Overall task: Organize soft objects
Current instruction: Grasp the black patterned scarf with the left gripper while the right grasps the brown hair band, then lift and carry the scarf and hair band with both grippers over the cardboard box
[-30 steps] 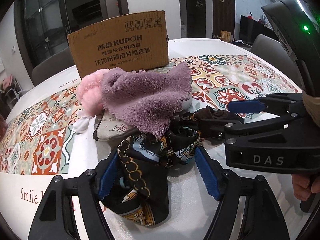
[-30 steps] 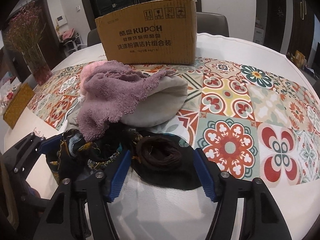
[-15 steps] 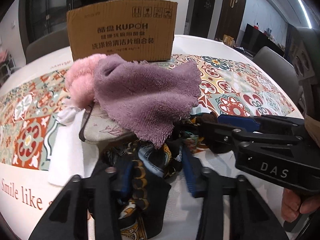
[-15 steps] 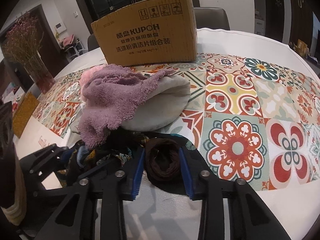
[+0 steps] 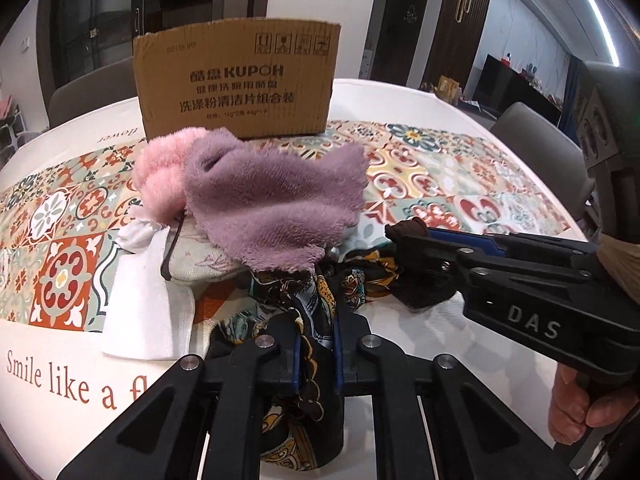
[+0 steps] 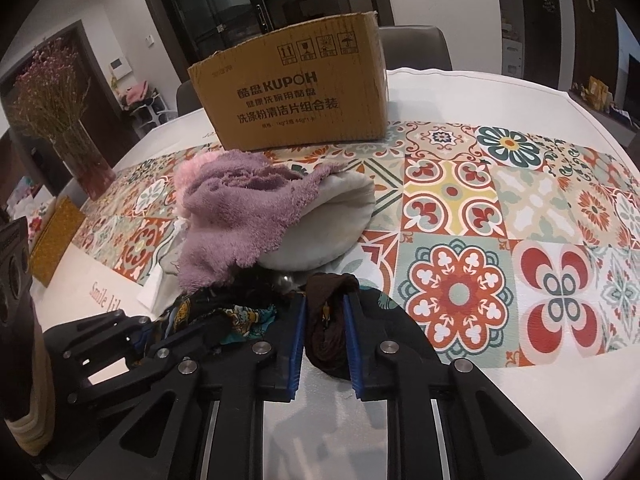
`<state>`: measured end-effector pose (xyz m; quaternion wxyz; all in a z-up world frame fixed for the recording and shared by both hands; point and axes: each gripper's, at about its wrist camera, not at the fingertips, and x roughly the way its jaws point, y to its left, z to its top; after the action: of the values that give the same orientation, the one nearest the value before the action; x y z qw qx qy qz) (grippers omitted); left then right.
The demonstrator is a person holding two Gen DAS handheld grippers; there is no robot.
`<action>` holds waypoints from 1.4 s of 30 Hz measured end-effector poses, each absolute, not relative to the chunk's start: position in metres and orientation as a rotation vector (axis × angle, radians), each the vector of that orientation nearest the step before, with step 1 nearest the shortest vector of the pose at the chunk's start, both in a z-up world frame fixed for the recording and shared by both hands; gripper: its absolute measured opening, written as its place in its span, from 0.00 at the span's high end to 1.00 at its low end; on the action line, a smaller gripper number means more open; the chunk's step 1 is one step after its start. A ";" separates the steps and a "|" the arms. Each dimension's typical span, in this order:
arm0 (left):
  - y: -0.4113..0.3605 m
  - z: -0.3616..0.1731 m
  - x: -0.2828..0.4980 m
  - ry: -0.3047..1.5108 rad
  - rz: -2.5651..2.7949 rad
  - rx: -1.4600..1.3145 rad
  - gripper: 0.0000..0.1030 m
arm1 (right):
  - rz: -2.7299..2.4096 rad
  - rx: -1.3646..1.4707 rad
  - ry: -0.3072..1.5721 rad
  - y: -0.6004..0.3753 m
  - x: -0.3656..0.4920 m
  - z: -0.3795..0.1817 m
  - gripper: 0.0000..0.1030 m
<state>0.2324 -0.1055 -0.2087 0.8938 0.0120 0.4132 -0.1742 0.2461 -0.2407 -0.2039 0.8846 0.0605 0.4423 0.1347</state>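
A pile of soft things lies on the table before a cardboard box (image 5: 236, 84). My left gripper (image 5: 316, 328) is shut on a black patterned scarf (image 5: 308, 376) at the pile's near edge. My right gripper (image 6: 325, 320) is shut on a dark brown knitted piece (image 6: 326, 328), just right of the scarf (image 6: 224, 316); it shows in the left wrist view (image 5: 404, 236) too. Behind lie a purple fleece cloth (image 5: 276, 200), a pink fluffy item (image 5: 160, 172), a cream pouch (image 6: 332, 224) and a white cloth (image 5: 140, 312).
The box (image 6: 296, 92) stands open-topped at the back on a patterned table runner (image 6: 460, 208). A vase of dried flowers (image 6: 76, 148) and a yellow box (image 6: 52, 240) stand at the far left. Chairs surround the round white table (image 6: 560, 400).
Both grippers moved in and closed: the left on the patterned scarf, the right on the brown knitted piece. Both were open a second ago.
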 end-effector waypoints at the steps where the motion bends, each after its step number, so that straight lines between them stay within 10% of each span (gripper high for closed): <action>1: -0.106 -0.205 0.230 0.851 -0.363 0.022 0.88 | 0.278 0.131 0.918 -0.242 0.245 -0.201 0.80; 42: -0.054 -0.035 0.213 0.498 -0.303 -0.031 0.88 | 0.240 0.148 0.627 -0.210 0.224 -0.041 0.80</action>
<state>0.2130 -0.0536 -0.0346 0.9577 -0.0154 0.2455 -0.1492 0.2240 -0.2104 -0.0409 0.9416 0.0724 0.3072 0.1178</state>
